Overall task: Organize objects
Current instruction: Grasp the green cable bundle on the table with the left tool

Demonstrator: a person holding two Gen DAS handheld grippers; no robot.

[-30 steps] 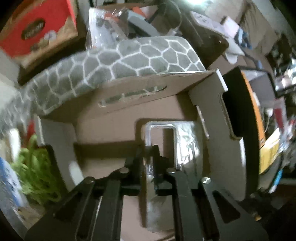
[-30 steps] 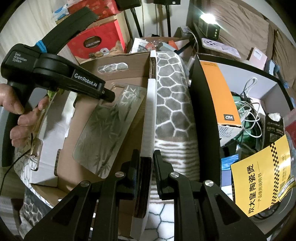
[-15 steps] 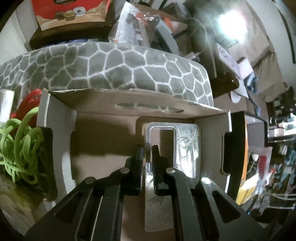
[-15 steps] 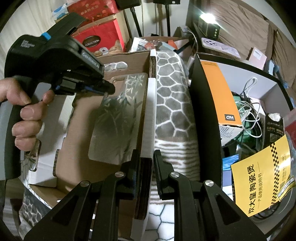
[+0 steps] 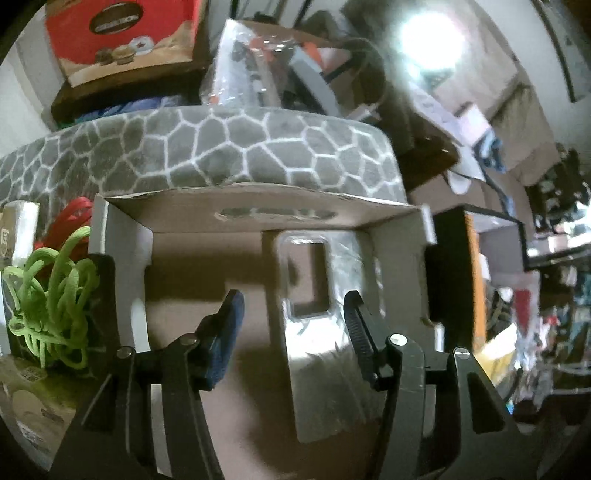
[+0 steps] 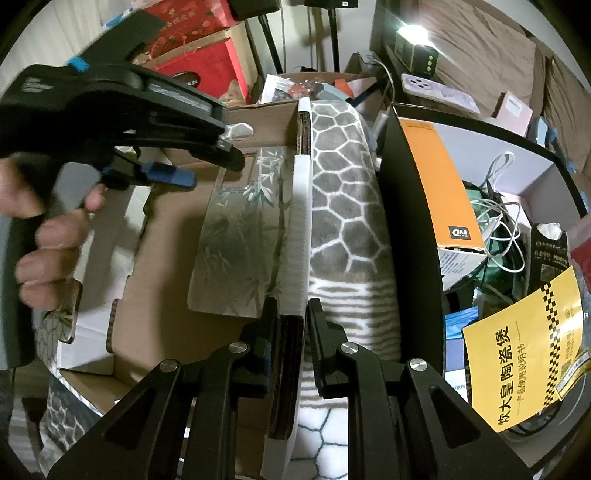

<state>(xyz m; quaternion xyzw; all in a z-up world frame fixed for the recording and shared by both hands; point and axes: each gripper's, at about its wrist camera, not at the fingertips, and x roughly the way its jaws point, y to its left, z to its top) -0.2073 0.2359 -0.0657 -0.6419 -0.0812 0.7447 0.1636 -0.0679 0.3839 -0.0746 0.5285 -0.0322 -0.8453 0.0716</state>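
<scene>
A glass cutting board with a bamboo print (image 6: 240, 236) leans inside an open cardboard box (image 6: 147, 266) against its right wall. In the left wrist view the board (image 5: 325, 354) stands before my left gripper (image 5: 291, 314), which is open, its jaws either side of the board's handle hole and apart from it. My left gripper also shows in the right wrist view (image 6: 214, 166), above the box. My right gripper (image 6: 288, 314) is shut on the box's right wall flap (image 6: 299, 229).
A grey honeycomb-pattern cushion (image 6: 343, 192) lies against the box's right side and back (image 5: 221, 147). A black bin (image 6: 480, 184) with an orange box and cables stands to the right. Green and red cords (image 5: 48, 288) lie left of the box. A red gift box (image 5: 122, 33) stands behind.
My left gripper opened and let go of the cutting board, which now rests against the box's right wall. My right gripper kept its hold on the flap.
</scene>
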